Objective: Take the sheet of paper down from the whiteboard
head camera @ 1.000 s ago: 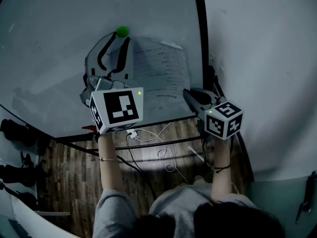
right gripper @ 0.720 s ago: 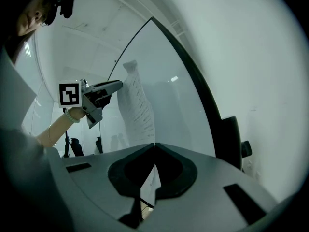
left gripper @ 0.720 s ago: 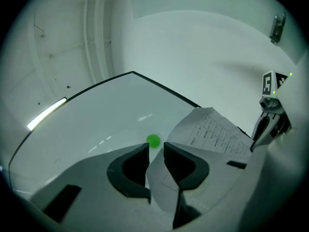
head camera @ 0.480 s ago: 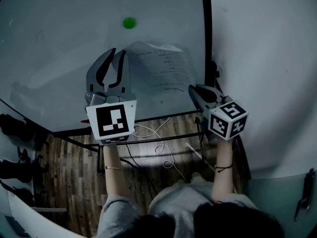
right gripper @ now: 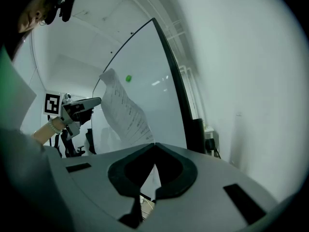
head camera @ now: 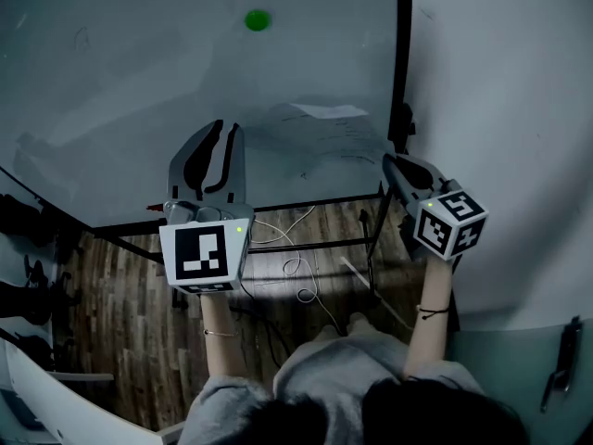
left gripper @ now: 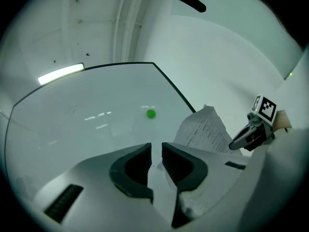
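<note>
The sheet of paper (head camera: 326, 135) hangs loose and curled in front of the whiteboard (head camera: 120, 91), well below the green magnet (head camera: 257, 19) still stuck on the board. My right gripper (head camera: 393, 165) is shut on the sheet's lower right edge; in the right gripper view the paper (right gripper: 123, 111) rises from between its closed jaws. My left gripper (head camera: 222, 135) is left of the sheet, off the board, its jaws closing with a narrow gap and no pad pressing on anything. The left gripper view shows the paper (left gripper: 205, 128) and magnet (left gripper: 151, 113) beyond its jaws.
The whiteboard's black frame (head camera: 400, 54) runs down the right side, next to a white wall (head camera: 500, 91). Below the board are its stand bars (head camera: 306, 244), loose cables (head camera: 296, 267) and a wooden floor (head camera: 130, 313). Office chairs (head camera: 23, 225) stand at the left.
My left gripper came down and away from the green magnet, its jaws narrowing. The sheet's top came free of the magnet and drooped. My right gripper drew down and right with the paper.
</note>
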